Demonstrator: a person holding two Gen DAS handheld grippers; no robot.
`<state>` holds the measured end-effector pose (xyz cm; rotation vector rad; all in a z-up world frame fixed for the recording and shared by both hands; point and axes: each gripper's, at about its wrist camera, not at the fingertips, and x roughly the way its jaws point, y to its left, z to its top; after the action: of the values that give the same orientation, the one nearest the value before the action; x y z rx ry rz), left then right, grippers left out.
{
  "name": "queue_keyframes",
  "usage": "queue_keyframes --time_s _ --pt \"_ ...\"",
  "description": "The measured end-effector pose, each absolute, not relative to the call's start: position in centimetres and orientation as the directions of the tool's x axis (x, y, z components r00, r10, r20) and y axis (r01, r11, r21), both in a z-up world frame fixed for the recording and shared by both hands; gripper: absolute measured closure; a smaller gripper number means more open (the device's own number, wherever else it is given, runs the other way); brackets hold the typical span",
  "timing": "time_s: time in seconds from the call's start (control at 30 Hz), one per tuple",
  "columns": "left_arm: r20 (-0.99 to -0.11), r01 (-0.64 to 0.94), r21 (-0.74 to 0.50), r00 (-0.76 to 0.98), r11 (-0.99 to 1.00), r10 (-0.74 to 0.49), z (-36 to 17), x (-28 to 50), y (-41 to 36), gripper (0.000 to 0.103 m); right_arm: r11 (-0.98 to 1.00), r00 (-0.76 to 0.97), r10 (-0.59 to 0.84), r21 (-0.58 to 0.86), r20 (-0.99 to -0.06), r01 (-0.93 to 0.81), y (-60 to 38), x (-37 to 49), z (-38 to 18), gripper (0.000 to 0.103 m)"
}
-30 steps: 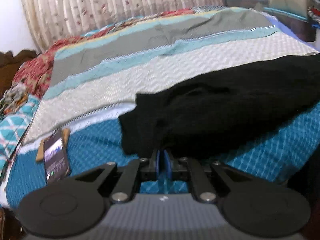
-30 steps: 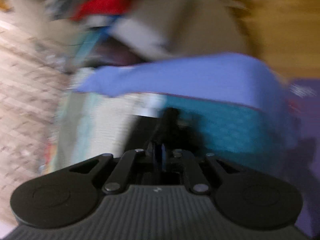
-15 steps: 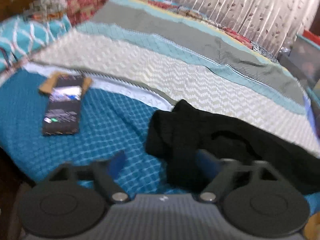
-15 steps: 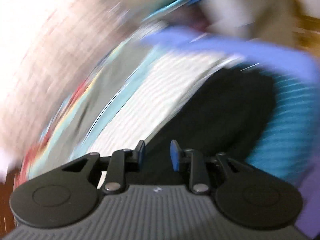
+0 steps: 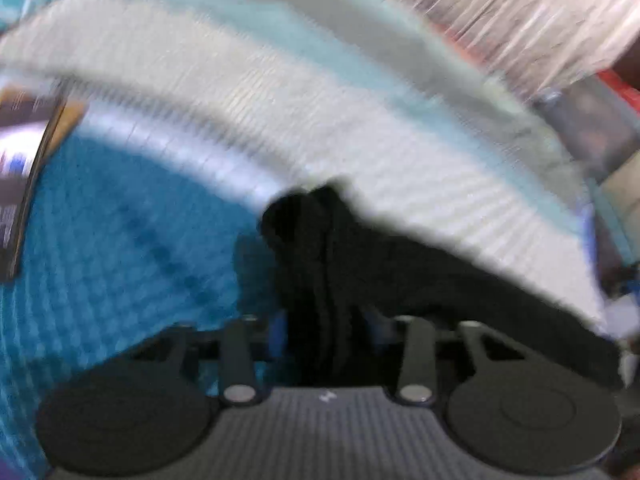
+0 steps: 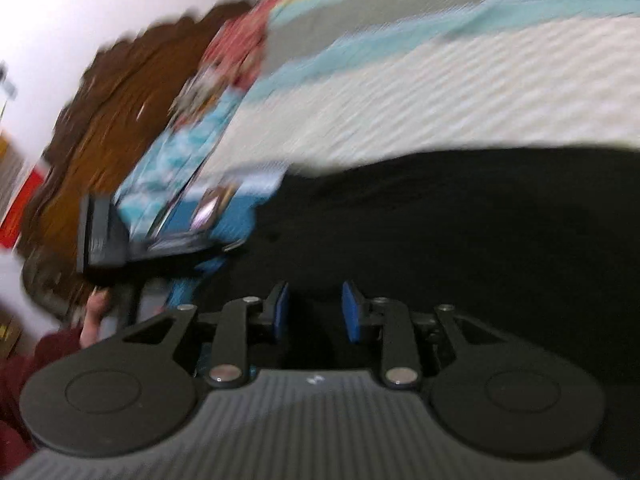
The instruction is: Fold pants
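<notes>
Black knit pants (image 5: 400,280) lie crumpled on the bed, across the boundary where the teal quilted bedspread (image 5: 120,248) meets its cream zigzag-textured band (image 5: 320,128); all positions below are given relative to the pants. Left wrist view: the left gripper (image 5: 326,330) sits at the near end of the pants, its jaws having just been closing, with a thick fold of the black fabric between the blue pads (image 5: 276,330); blur prevents confirming whether the pads press the cloth. Only this view shows the striped pale curtain (image 5: 520,20) beyond the far side of the pants, and a dark phone-like slab (image 5: 20,184) well apart to their left. Right wrist view: the right gripper (image 6: 314,312) hovers over the near edge of the pants, jaws partly spread, blue pads apart with nothing pinched between them. Only this view shows the brown carved wooden headboard (image 6: 120,120) far left of the pants, a bare hand (image 6: 94,316) with maroon sleeve (image 6: 24,364) at lower left, and a patterned pillow (image 6: 188,148).
</notes>
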<state>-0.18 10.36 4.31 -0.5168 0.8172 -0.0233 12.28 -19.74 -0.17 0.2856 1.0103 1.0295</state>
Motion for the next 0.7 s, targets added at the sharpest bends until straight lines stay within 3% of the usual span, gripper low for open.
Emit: queue_keyframes --time_s 0.1,0.17,0.23,0.3,0.4,0.53,0.7 --pt "-0.534 -0.024 -0.385 0.821 0.923 -0.201 9.3 -1.9 8.8 0.077 0.559 0.094 0.737 0.525 -0.669 -0.641 -14.5 10.7 -1.7 0.074" --pt "-0.470 -0.006 -0.343 0.867 0.939 -0.165 10.9 -2.8 8.5 0.089 0.544 0.122 0.743 0.486 -0.658 -0.684 -12.9 10.2 -1.0 0.074" --pt "-0.481 -0.072 -0.347 0.870 0.935 -0.111 10.7 -2.5 9.8 0.086 0.564 0.159 0.733 0.461 -0.661 -0.685 -11.7 10.7 -0.7 0.073" --pt "-0.556 -0.185 -0.356 0.830 0.916 -0.049 9.1 -1.8 11.5 0.087 0.569 0.136 0.724 0.474 -0.676 -0.672 -11.3 11.4 -1.3 0.070" --pt "-0.581 -0.237 -0.446 0.810 0.863 -0.078 7.6 -2.5 13.1 0.087 0.560 0.151 0.735 0.465 -0.661 -0.686 -12.4 10.1 -1.3 0.062" --pt "-0.543 -0.172 -0.419 0.835 0.892 -0.094 8.7 -2.6 11.3 0.079 0.527 0.141 0.772 0.501 -0.620 -0.687 -14.4 9.5 -0.6 0.063" --pt "-0.553 0.027 -0.390 0.792 0.920 -0.258 8.8 0.5 6.4 0.078 0.573 0.233 0.789 0.545 -0.568 -0.612 -19.6 10.3 0.3 0.063"
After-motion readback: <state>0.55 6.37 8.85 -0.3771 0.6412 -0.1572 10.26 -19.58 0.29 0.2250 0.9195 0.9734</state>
